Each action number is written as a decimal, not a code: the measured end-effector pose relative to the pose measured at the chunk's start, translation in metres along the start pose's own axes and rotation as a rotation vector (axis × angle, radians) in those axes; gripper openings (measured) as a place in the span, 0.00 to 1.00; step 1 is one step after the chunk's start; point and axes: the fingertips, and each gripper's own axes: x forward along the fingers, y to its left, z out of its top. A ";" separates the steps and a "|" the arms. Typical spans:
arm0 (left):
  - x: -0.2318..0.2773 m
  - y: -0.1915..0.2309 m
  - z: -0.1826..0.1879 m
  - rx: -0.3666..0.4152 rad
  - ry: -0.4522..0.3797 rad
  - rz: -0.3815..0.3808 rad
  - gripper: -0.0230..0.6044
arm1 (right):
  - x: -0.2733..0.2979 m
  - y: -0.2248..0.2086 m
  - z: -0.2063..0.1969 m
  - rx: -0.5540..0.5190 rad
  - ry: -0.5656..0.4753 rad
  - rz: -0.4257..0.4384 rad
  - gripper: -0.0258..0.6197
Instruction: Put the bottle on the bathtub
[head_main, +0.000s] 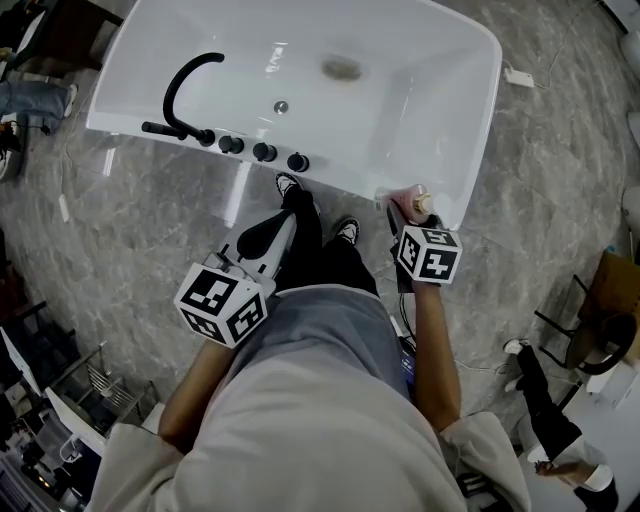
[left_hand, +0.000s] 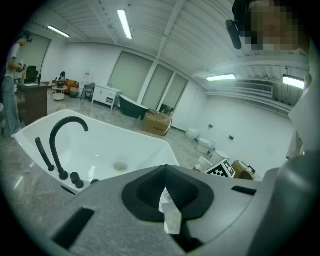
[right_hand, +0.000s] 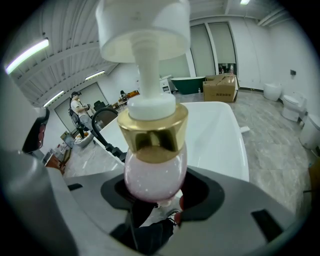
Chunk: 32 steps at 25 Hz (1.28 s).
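bathtub (head_main: 487, 110): glossy white, smooth, with sharp light reflections
faucet (head_main: 171, 100): matt black, smooth, metal by the look
floor (head_main: 150, 230): grey veined stone, polished enough to mirror the tub's wall
bottle (right_hand: 155, 172): translucent pink body flecked with fine glitter, glossy
collar (right_hand: 152, 127): shiny gold, metallic finish
pump head (right_hand: 142, 25): white plastic, smooth, faint sheen
left gripper (left_hand: 167, 197): matt grey plastic shell, finely grained, with a dull black lining
marker cube (head_main: 222, 303): flat matt black-and-white print
top (head_main: 320, 420): soft pale grey cloth, matt
cardboard box (left_hand: 156, 123): brown card, dull
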 end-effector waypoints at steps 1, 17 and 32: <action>0.000 0.001 0.000 0.000 0.001 0.002 0.04 | 0.002 -0.001 0.000 -0.001 0.003 -0.002 0.38; 0.005 0.013 0.003 -0.002 0.025 0.018 0.04 | 0.037 -0.028 -0.013 0.020 0.040 -0.069 0.38; 0.011 0.015 0.001 -0.004 0.045 0.021 0.04 | 0.058 -0.045 -0.020 0.035 0.039 -0.148 0.38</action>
